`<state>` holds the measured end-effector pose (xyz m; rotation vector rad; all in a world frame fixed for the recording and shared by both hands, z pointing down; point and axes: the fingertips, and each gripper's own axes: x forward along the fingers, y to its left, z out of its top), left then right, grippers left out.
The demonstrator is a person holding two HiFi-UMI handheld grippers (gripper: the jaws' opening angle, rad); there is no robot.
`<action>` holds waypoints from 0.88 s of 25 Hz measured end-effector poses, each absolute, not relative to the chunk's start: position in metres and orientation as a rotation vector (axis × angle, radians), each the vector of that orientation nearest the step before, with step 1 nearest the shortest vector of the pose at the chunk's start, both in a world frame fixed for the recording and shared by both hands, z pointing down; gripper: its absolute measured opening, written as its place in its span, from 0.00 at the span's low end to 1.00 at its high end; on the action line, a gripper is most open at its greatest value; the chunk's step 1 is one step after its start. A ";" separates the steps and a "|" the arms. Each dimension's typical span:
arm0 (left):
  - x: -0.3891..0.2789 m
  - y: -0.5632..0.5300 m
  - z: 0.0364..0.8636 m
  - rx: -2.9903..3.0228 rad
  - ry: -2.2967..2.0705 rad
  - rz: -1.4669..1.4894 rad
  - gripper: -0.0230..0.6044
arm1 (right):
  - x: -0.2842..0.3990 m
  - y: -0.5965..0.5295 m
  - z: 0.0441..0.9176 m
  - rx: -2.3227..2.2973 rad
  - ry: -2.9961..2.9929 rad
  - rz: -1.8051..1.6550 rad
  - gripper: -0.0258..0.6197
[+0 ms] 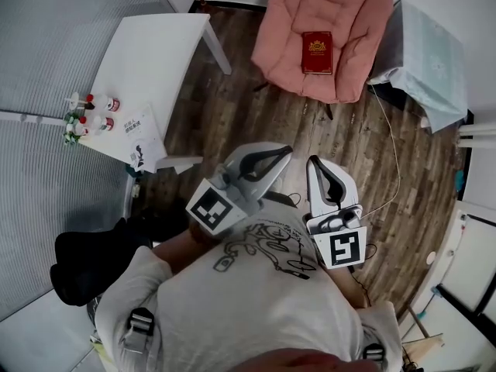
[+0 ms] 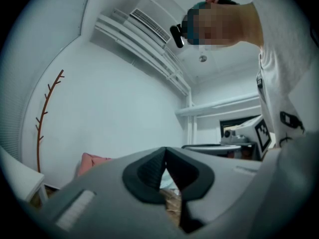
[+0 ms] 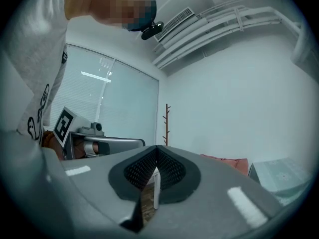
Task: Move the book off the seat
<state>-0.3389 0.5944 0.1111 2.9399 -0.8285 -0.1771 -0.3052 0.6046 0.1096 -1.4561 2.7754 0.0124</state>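
A dark red book (image 1: 317, 53) with gold print lies flat on the seat of a pink cushioned chair (image 1: 353, 22) at the top of the head view. Both grippers are held close to the person's chest, far from the chair. My left gripper (image 1: 287, 153) is shut with nothing between its jaws, tips pointing toward the chair. My right gripper (image 1: 313, 161) is also shut and holds nothing. In the left gripper view the closed tips (image 2: 165, 148) meet, with the pink chair (image 2: 92, 162) low at the left. The right gripper view shows its closed tips (image 3: 156, 147) and the chair (image 3: 227, 162) at the right.
A white table (image 1: 155, 60) stands at the left with small bottles (image 1: 93, 115) and a booklet (image 1: 141, 139) on it. A table under a pale blue cloth (image 1: 434, 56) stands right of the chair. A thin cable (image 1: 391, 146) runs across the wooden floor (image 1: 240, 107).
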 end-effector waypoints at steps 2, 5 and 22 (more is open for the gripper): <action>-0.331 0.590 0.113 2.933 -0.839 -0.173 0.04 | -0.296 0.602 0.112 -1.456 2.777 0.009 0.05; -0.323 0.582 0.113 2.926 -0.854 -0.170 0.04 | -0.285 0.596 0.115 -1.457 2.777 -0.011 0.05; -0.305 0.468 0.141 2.905 -0.794 -0.149 0.04 | -0.267 0.484 0.138 -1.531 2.764 -0.027 0.05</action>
